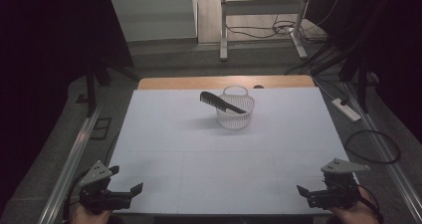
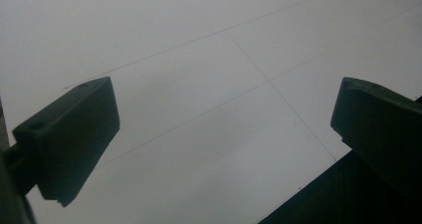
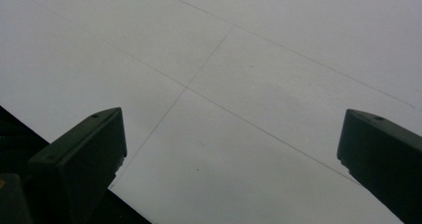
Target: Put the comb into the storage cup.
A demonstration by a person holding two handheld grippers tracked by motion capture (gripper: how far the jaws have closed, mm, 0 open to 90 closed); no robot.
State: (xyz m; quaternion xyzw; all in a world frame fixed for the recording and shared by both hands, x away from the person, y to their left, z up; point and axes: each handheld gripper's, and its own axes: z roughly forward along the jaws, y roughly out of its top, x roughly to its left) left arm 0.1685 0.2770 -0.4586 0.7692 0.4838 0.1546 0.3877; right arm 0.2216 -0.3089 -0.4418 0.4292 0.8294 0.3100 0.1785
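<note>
From the high view, a small white perforated basket (image 1: 235, 112) stands on the far middle of the white table (image 1: 164, 149), its loop handle upright at the back. A black comb (image 1: 222, 102) lies across the basket's rim, its long axis running from far left to near right: the toothed end juts out past the left rim, the narrow handle end rests over the basket's right side. My left gripper (image 1: 125, 185) sits at the near left corner of the table, held low in my hand, jaws spread wide with nothing between them and pointing right toward the table's middle. My right gripper (image 1: 307, 194) sits at the near right corner, pointing left, well apart from the basket. In the left gripper view, my two black jaws stand wide apart over bare white table, close to its dark edge. In the right gripper view, my jaws are likewise wide and hold nothing, with the table's faint seam lines crossing between them.
</note>
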